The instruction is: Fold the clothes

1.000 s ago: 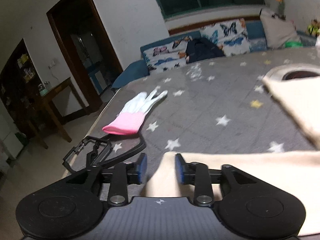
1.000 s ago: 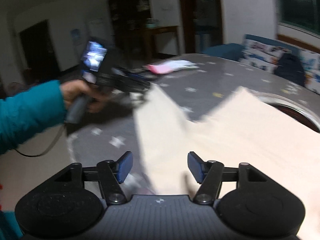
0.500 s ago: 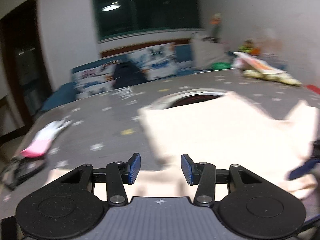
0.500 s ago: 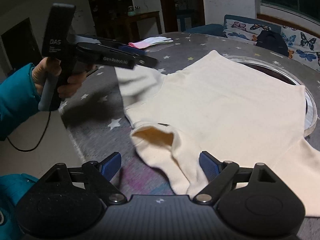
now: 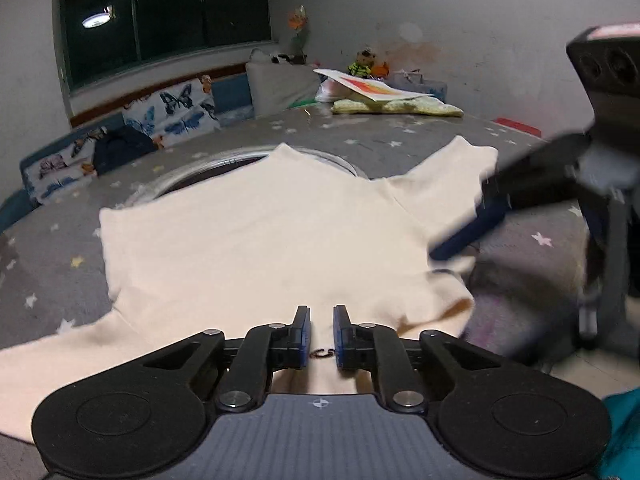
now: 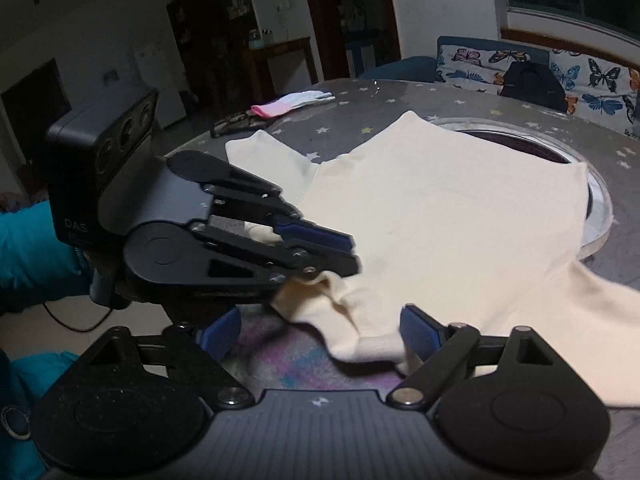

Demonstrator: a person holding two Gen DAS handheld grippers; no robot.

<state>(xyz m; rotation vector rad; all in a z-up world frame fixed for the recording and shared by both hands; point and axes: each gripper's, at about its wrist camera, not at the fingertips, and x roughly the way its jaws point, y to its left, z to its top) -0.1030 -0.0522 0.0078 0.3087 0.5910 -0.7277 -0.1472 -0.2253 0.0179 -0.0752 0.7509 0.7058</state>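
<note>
A cream long-sleeved top lies spread on the grey star-patterned table, also in the right wrist view. My left gripper sits over the collar, its blue pads narrowly apart with cloth and a dark label between them. From the right wrist view the left gripper rests on the neck edge. My right gripper is wide open just above the rumpled collar edge, holding nothing. It shows blurred at the right of the left wrist view.
A pink and white glove and a black frame lie at the far table edge. A round opening sits under the top. Papers and yellow cloth lie at the back. A butterfly-print sofa stands behind.
My left gripper has swung from the sleeve to the collar and narrowed its jaws. The top has dropped flat on the table. My right gripper has come closer to the collar, still open.
</note>
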